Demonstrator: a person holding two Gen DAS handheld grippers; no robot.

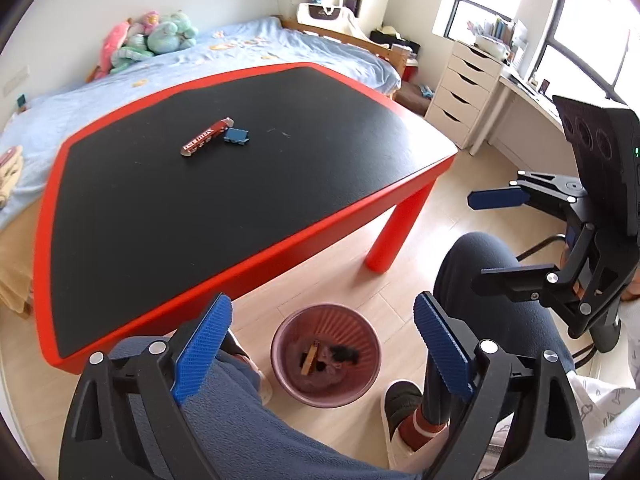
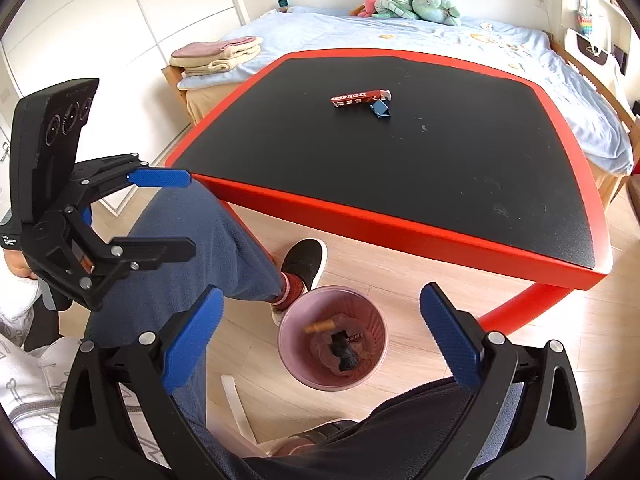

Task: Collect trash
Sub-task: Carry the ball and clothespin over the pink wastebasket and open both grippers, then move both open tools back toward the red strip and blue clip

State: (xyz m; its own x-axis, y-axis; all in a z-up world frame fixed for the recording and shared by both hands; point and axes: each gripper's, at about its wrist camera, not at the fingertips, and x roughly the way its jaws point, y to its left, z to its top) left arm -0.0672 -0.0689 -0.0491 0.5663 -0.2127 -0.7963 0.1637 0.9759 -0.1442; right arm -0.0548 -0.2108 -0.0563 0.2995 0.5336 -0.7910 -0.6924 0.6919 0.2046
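Note:
A pink waste bin (image 1: 325, 354) stands on the floor below the table's near edge, with several bits of trash in it; it also shows in the right wrist view (image 2: 332, 338). A red wrapper (image 1: 207, 137) and a small blue box (image 1: 237, 136) lie together on the black table top (image 1: 256, 184); the right wrist view shows the wrapper (image 2: 356, 99) and box (image 2: 380, 110) too. My left gripper (image 1: 322, 350) is open and empty above the bin. My right gripper (image 2: 322, 340) is open and empty, also above the bin.
The table has a red rim (image 2: 400, 220) and a red leg (image 1: 394, 236). The person's legs and shoes (image 2: 304, 264) flank the bin. A bed (image 1: 224, 56) with plush toys lies behind the table. White drawers (image 1: 464, 88) and a desk stand at the right.

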